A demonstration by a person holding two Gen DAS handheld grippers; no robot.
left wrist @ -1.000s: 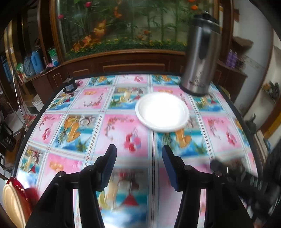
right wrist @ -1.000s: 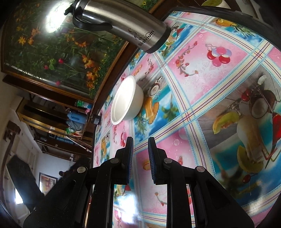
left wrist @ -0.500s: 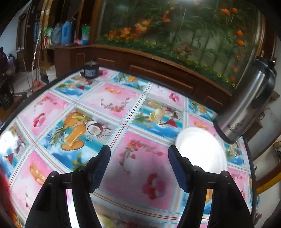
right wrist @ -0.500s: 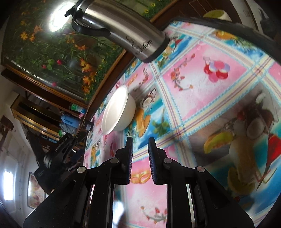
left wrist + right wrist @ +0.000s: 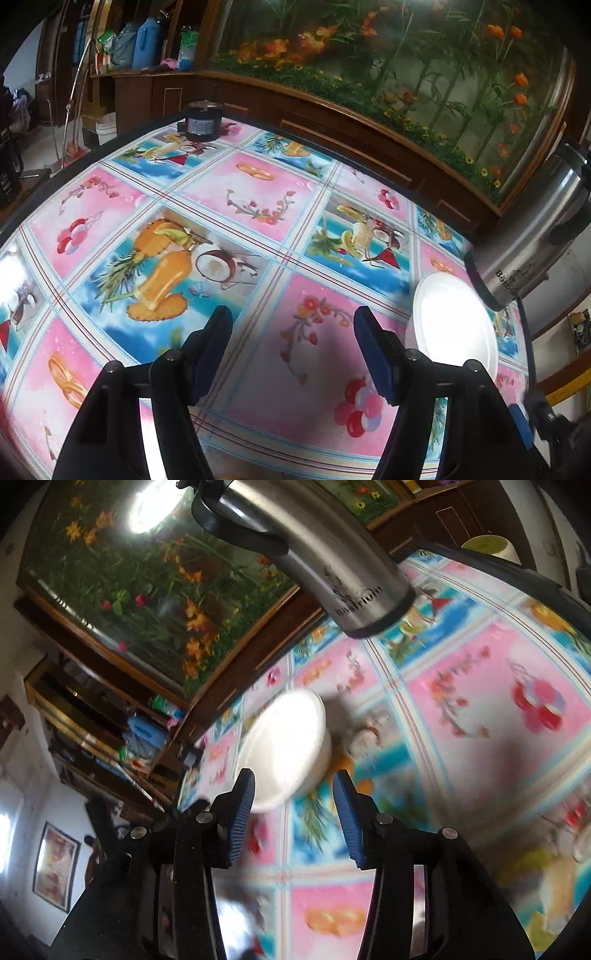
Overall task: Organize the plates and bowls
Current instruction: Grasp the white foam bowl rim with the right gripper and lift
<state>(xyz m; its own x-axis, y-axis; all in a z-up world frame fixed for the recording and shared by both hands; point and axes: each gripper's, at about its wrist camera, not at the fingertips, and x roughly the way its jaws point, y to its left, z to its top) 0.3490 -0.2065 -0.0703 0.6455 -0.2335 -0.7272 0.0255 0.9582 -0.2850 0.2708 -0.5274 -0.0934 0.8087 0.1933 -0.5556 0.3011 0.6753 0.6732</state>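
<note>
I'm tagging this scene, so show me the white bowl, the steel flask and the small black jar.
white bowl (image 5: 284, 746), right wrist view, on its inside.
steel flask (image 5: 332, 565), right wrist view, on its body.
small black jar (image 5: 203, 123), left wrist view, on its label.

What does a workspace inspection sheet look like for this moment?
Surface: table under a glossy fruit-print cloth.
Job's things: one white bowl, upright, near the flask.
Clutter: steel flask; small dark jar at the far edge.
Grippers: left gripper open, empty; right gripper open, jaws just opening, pointing at the bowl, not touching.
Cables: nothing seen.
Surroundings: wooden cabinet with flower display; shelves with blue jugs.
</note>
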